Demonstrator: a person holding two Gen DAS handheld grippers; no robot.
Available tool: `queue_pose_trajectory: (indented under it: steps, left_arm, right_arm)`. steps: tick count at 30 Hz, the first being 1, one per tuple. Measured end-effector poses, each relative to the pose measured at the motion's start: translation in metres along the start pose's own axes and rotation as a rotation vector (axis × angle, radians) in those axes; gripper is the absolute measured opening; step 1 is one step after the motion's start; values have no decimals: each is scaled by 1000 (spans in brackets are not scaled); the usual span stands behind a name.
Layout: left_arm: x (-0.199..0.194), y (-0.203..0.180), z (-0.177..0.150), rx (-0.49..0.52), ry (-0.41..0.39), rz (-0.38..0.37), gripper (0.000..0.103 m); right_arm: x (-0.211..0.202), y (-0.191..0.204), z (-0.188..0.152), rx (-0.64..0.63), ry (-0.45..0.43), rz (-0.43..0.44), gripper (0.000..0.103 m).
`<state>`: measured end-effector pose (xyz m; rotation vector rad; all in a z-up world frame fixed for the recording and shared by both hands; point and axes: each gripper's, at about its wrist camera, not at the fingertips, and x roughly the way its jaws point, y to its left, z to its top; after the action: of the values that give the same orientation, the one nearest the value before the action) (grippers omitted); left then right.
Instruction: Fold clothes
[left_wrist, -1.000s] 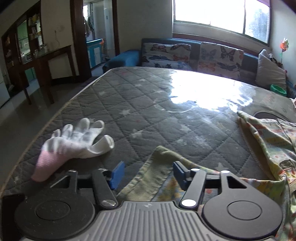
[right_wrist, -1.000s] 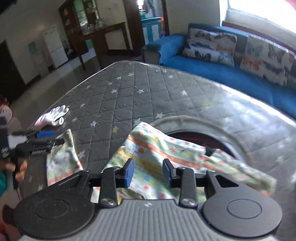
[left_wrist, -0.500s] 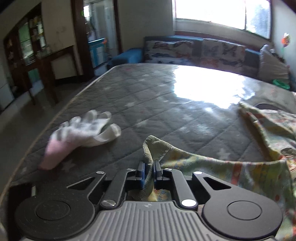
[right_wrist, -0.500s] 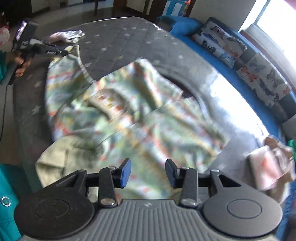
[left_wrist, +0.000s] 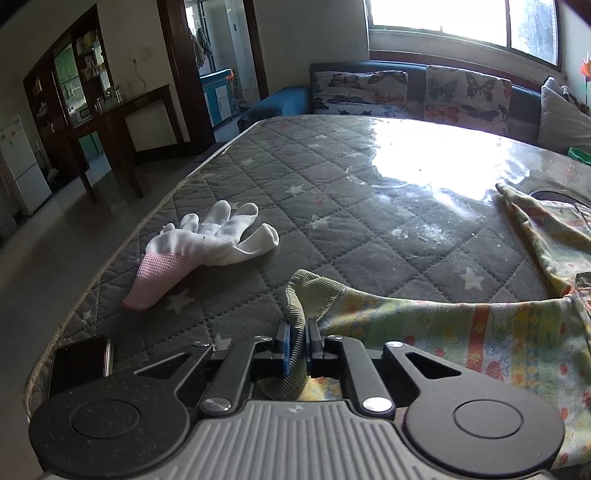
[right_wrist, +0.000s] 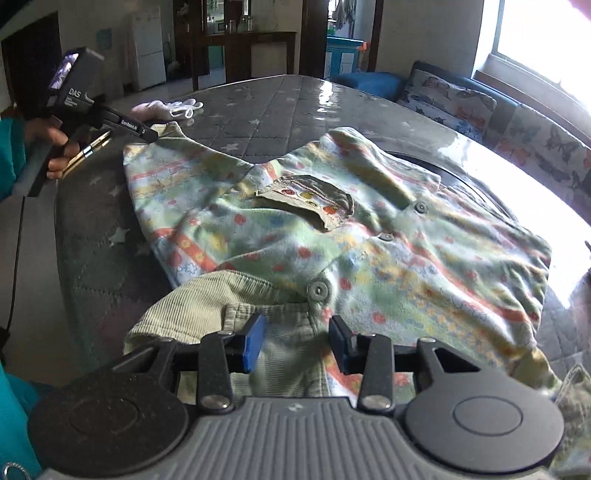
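Observation:
A child's green patterned shirt (right_wrist: 332, 236) with buttons and a chest pocket lies spread on the grey quilted mattress (left_wrist: 332, 206). My left gripper (left_wrist: 296, 347) is shut on the ribbed green cuff (left_wrist: 306, 291) of one sleeve (left_wrist: 443, 321). That same left gripper (right_wrist: 147, 134) shows in the right wrist view, held by a hand at the shirt's far left corner. My right gripper (right_wrist: 295, 343) is open, its blue pads either side of the ribbed hem (right_wrist: 207, 302) near the bottom button.
A white glove with a pink cuff (left_wrist: 207, 240) lies near the mattress's left edge. A dark phone (left_wrist: 79, 363) sits at the near left corner. A sofa with butterfly cushions (left_wrist: 424, 92) stands behind the mattress, under a bright window.
My left gripper closed on the sleeve cuff and holds it. My right gripper swung from the shirt's middle to its ribbed hem, staying open.

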<state>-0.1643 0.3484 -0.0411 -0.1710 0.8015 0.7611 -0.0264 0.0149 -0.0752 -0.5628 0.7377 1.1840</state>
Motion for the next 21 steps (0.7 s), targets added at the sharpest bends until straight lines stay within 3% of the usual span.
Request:
queue_pose_trajectory:
  steps: [4, 7, 11, 14, 21]
  left_arm:
    - [0, 4, 1, -13, 10, 5, 20]
    - [-4, 7, 2, -24, 9, 11, 27]
    - [-9, 10, 3, -38, 6, 20, 43]
    - [-15, 10, 8, -51, -4, 24, 55]
    - [-34, -7, 19, -40, -40, -35, 65]
  right_arm:
    - [-31, -15, -10, 62, -51, -38, 39]
    - [-61, -31, -27, 119, -76, -136, 39]
    - [-86, -60, -53, 176, -63, -306, 39]
    - [-90, -81, -68, 201, -34, -403, 39]
    - [-70, -106, -88, 203, 30, -468, 37]
